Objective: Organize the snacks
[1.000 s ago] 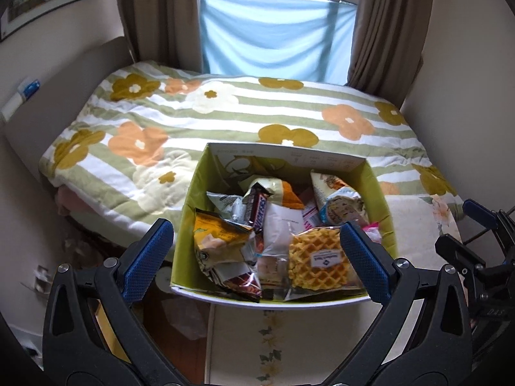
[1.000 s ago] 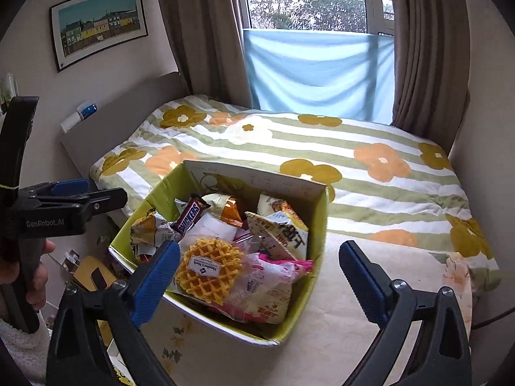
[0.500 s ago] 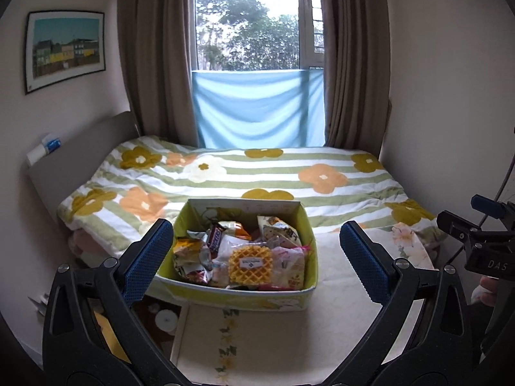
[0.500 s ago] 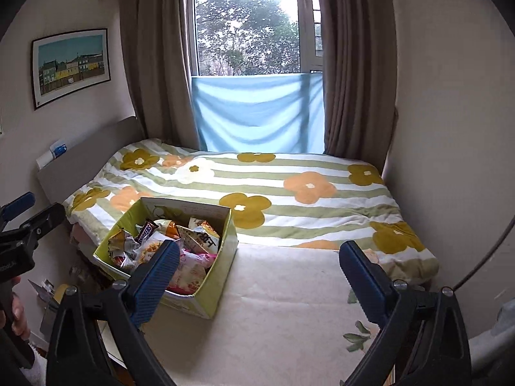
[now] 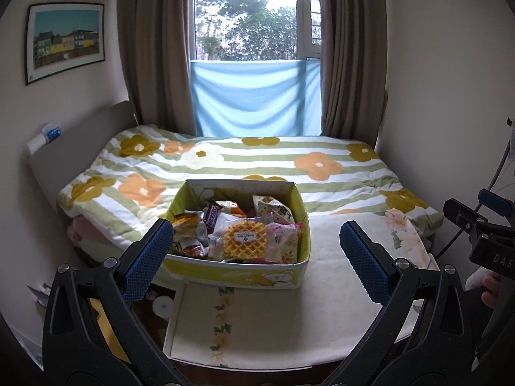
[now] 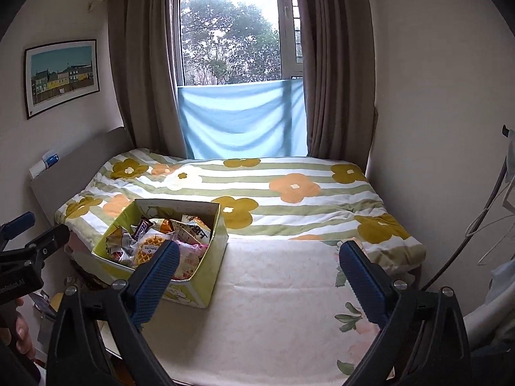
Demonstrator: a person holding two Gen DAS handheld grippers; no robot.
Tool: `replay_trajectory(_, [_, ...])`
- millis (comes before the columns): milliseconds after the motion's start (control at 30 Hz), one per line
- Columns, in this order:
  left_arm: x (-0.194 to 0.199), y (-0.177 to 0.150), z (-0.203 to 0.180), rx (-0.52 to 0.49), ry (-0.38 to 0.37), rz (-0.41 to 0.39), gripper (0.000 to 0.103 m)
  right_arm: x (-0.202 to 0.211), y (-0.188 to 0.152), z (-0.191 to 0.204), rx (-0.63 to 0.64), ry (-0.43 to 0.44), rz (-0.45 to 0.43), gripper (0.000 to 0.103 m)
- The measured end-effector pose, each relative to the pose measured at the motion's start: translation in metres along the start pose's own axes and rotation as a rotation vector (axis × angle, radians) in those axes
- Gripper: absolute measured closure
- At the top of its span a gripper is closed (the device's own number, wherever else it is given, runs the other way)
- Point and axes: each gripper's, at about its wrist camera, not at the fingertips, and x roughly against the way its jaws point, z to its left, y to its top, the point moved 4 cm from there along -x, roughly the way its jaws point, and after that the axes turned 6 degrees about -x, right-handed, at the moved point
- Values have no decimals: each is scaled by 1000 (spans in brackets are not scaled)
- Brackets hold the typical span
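1. Yellow-green cardboard makes up the snack box (image 5: 236, 273), which stands near the left front corner of a cream blanket (image 6: 273, 305) with printed flowers, spread at the near end of the bed.
2. Inside lie mixed snacks (image 5: 206, 225) heaped loosely: a wrapped waffle (image 5: 245, 237) on top near the front, a chocolate bar (image 5: 212, 215) standing on edge, and several crinkled packets, none in rows.
3. No snack shows on the blanket or on the striped flower quilt (image 5: 257, 160) beyond.
4. The left gripper (image 5: 256, 257) hangs back from the box, facing it, jaws wide apart and empty.
5. The right gripper (image 6: 262, 268) hangs further right over bare blanket, jaws likewise spread with nothing between them.
6. As a judgement: everything gathered in one box fits snacks already collected and both tools drawn off; the jumbled heap equally fits sorting yet to come. The pictures do not settle which.
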Motion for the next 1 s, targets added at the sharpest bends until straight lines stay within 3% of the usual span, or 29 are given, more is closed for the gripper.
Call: replay_trajectory(1000, [-7, -1, 3, 1, -29, 1, 0, 3, -2, 3, 2, -28, -4, 4])
